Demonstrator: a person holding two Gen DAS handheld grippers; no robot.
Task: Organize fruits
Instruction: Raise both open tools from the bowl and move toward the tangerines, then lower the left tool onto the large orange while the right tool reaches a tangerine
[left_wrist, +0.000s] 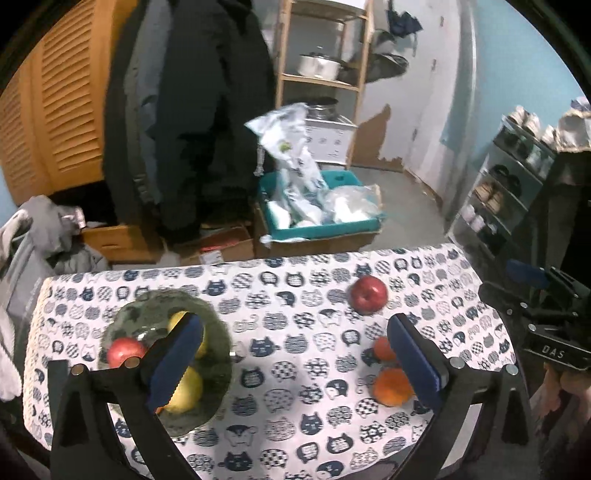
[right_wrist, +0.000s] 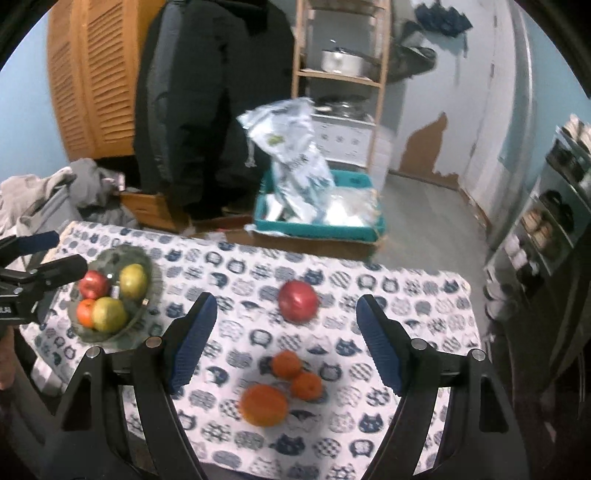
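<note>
Cat-print tablecloth (right_wrist: 258, 269) carries a green glass fruit bowl (right_wrist: 147, 254) at left, while the right gripper (right_wrist: 286, 341), jaws spread (empty), frames a loose red apple (right_wrist: 297, 300), likely for transfer.

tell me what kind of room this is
Most likely a lived-in home, perhaps an entry or utility corner near a kitchen: a small table under a cat-print tablecloth, cooking pots on a wooden shelf, and a shoe rack along the wall.

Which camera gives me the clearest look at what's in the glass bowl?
The right wrist view: the glass bowl sits unobstructed, showing four fruits. In the left wrist view, the left gripper finger covers part of the bowl.
</note>
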